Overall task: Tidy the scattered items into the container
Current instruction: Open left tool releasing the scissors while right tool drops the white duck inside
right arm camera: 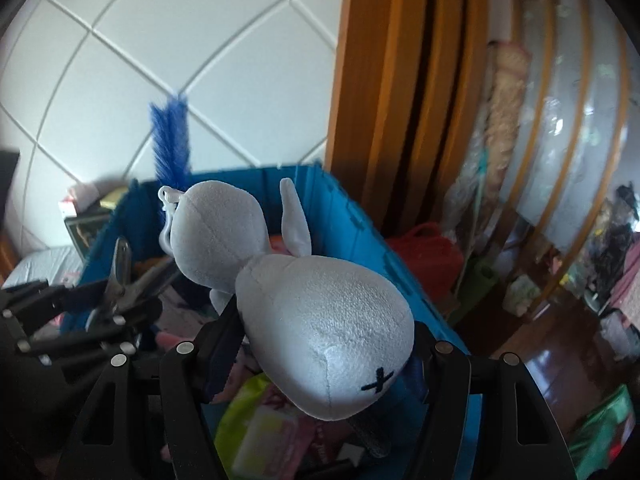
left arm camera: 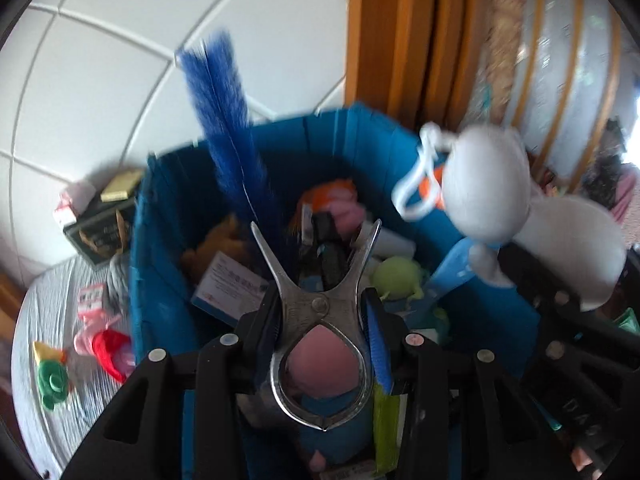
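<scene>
- Left gripper [left arm camera: 320, 316]: jaws were clenched on a metal clamp-like tool [left arm camera: 320, 320], gripped at its pivot; the loop handle lay back toward the camera, the two prongs splayed forward.
- The tool's long axis ran along the fingers, pointing into the blue container [left arm camera: 360, 128], which lay directly below and ahead of the jaws.
- Right gripper [right arm camera: 320, 344]: jaws were clamped on the rear body of a white plush toy [right arm camera: 320, 320]; a black stitched X was visible on the near end.
- The plush's long axis ran forward and left from the jaws, head farthest out, with a white clip loop [right arm camera: 166, 216] at the head.
- The plush was seen over the container's opening, not yet inside; no contact with the contents could be confirmed.
- Both held items were judged to be over the bin already; the coming move was judged to turn on a straight drop, and neither hand could be called nearer.
- Container contents: a pink plush, an orange-brown plush, a green plush, a printed card [left arm camera: 230, 284], assorted dark items, and a blue feather [left arm camera: 224, 128] standing upright above the rim.
- Still outside, left of the bin on the grey striped surface [left arm camera: 48, 304]: a red item [left arm camera: 112, 352], a green-and-yellow toy [left arm camera: 50, 376], pink pieces.
- Farther back: small boxes [left arm camera: 100, 208] stacked against the tiled wall [left arm camera: 120, 40]; a wooden frame [right arm camera: 400, 80] at right.
</scene>
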The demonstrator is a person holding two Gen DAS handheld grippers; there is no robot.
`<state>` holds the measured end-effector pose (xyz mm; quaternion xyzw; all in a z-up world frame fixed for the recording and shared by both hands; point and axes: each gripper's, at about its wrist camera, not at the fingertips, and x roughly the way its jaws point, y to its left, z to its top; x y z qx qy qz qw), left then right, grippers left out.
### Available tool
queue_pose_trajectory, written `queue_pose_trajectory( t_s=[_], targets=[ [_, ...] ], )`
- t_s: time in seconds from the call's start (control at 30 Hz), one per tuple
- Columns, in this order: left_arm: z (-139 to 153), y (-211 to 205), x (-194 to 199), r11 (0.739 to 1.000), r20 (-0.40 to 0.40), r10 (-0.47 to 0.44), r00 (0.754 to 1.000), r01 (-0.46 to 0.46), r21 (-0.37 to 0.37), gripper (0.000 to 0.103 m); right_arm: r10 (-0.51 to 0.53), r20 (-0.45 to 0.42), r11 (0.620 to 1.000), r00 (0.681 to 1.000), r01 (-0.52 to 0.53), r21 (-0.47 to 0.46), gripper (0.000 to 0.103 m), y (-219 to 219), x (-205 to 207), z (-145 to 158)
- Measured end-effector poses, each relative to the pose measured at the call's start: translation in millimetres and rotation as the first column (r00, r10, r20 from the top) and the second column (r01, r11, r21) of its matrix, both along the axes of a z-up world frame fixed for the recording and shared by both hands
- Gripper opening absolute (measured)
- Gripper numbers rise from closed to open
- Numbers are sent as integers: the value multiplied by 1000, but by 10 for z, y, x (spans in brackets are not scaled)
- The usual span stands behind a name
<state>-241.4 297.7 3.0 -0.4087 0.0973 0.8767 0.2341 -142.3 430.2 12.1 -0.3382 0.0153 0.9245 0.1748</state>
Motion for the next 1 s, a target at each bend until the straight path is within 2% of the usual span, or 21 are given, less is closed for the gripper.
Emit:
queue_pose_trajectory(
  t_s=[0.03,0.17,0.23,0.33,0.43,0.5,0.57,0.67,0.77,1.0],
  targets=[
    [-93,80,-108,999,27,26,999,-26,-27,40,14,18,1000,1000,-14,-11,68,42,-110,-36],
    [-351,214,-315,992,47,91,995,-86,-91,40,26,75,999,997,-24,-36,68,194,-505,-264],
    [-474,245,-362,990,47,98,994,-93,-106,40,44,99,998,994,-38,-59,68,220,-644,-421],
    [-614,301,-482,990,98,84,992,-72,-123,40,57,130,996,990,-46,-81,68,261,-833,-624],
    [-682,326,-497,979,64,94,994,-80,-186,40,61,155,992,986,-43,-116,68,297,-959,-845],
    [-681,310,-526,977,51,106,993,-94,-191,40,79,209,990,975,-51,-135,68,309,-1042,-979],
    [-659,281,-529,978,46,118,992,-108,-181,42,77,198,990,977,-51,-135,68,328,-1033,-975],
    [-641,270,-532,977,36,127,991,-118,-178,67,67,172,990,983,-45,-131,68,335,-986,-952],
    [-611,264,-521,975,16,132,991,-127,-184,67,70,163,989,984,-46,-143,68,328,-982,-938],
    [-661,285,-556,970,43,132,990,-120,-211,67,97,132,984,987,-74,-165,71,312,-971,-884]
  ],
)
